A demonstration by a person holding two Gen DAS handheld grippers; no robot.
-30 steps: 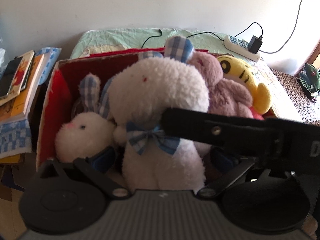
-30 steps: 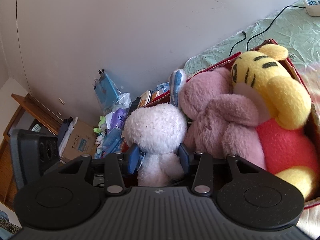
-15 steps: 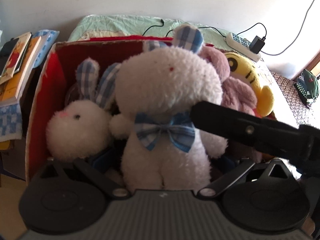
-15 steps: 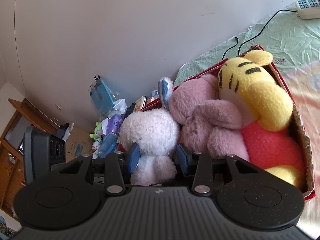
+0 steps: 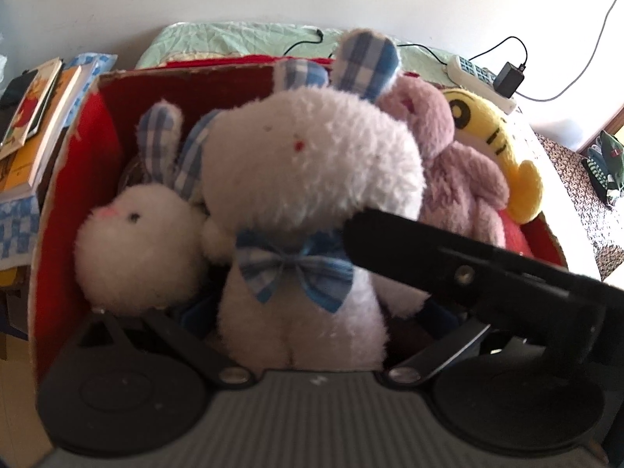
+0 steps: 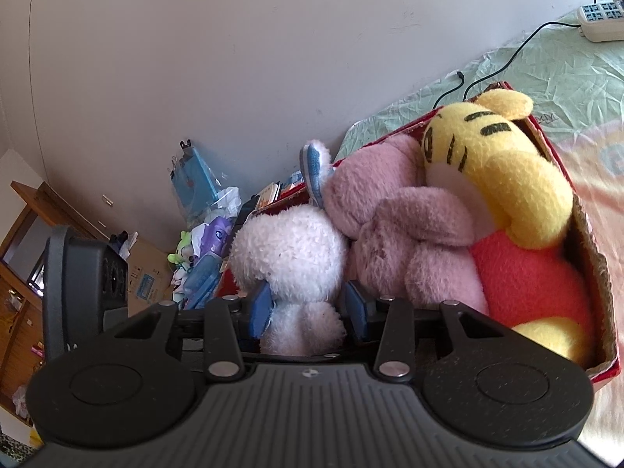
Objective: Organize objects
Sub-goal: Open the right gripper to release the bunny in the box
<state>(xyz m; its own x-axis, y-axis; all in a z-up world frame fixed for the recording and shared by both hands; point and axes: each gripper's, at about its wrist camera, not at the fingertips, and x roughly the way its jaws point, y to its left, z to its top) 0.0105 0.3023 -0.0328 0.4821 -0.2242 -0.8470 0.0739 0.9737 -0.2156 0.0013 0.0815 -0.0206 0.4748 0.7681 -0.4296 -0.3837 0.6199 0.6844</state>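
A red cardboard box holds several plush toys. A big white bunny with a blue checked bow stands upright at its near side, between the wide-apart blue pads of my left gripper, which do not press it. My right gripper comes in from the side, and its black finger lies at the bunny's neck. Its blue pads touch both sides of the bunny, and the jaws are opening slightly. A small white bunny sits to the left. A pink plush and a yellow striped plush fill the right.
The box rests on a bed with a green sheet. A power strip with cables lies behind it. Stacked books sit to the left. Beyond the bed are a pile of toys and bags and a cardboard carton.
The big white bunny has come up from a bowed pose to upright and fills more of the left wrist view. The right gripper's finger has shifted right across its neck.
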